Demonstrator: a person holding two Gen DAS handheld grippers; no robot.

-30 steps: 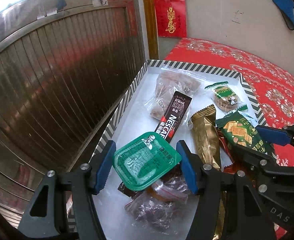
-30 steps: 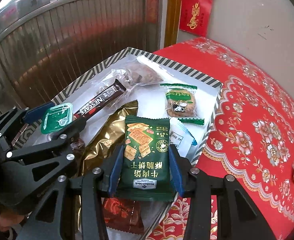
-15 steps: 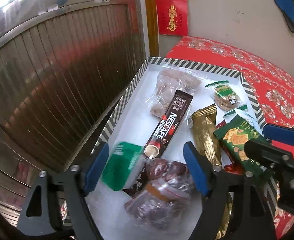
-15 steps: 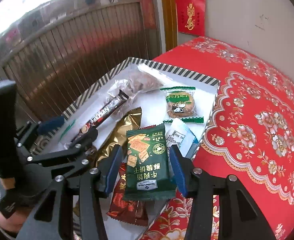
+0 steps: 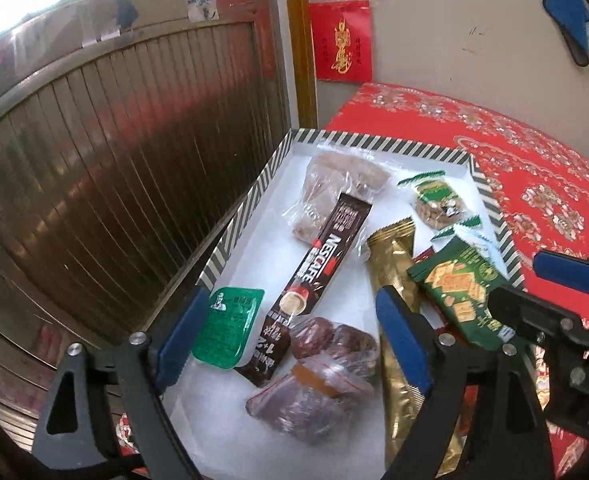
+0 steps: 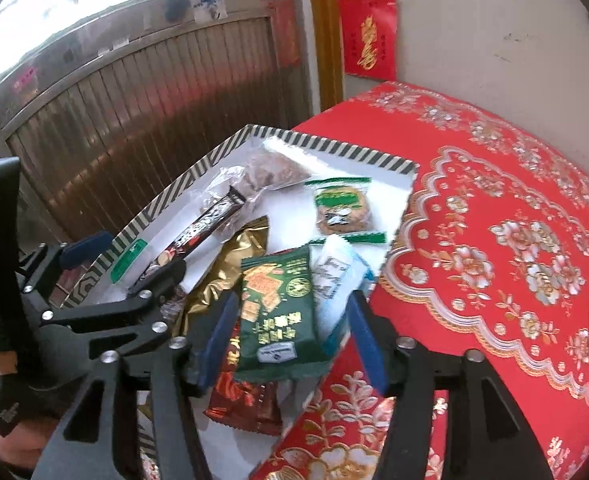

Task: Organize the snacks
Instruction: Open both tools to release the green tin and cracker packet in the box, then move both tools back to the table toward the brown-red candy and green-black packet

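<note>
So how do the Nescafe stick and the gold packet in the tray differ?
The Nescafe stick is dark brown with white lettering; the gold packet is shiny and shows no print. The stick overlaps a clear bag of brown snacks at its far end; the packet's near end runs under the left gripper, whose jaws are opening. Both are long, narrow sachets lying flat in the striped tray.

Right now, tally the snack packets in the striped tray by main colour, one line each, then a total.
Green: 3 (sauce cup, cracker pack, cookie packet)
Clear bags: 2 (brown chunks, dates)
Dark brown: 1 (coffee stick)
Gold: 1 (pouch)
Red: 1 (packet)
White-blue: 1 (packet)
Total: 9
</note>
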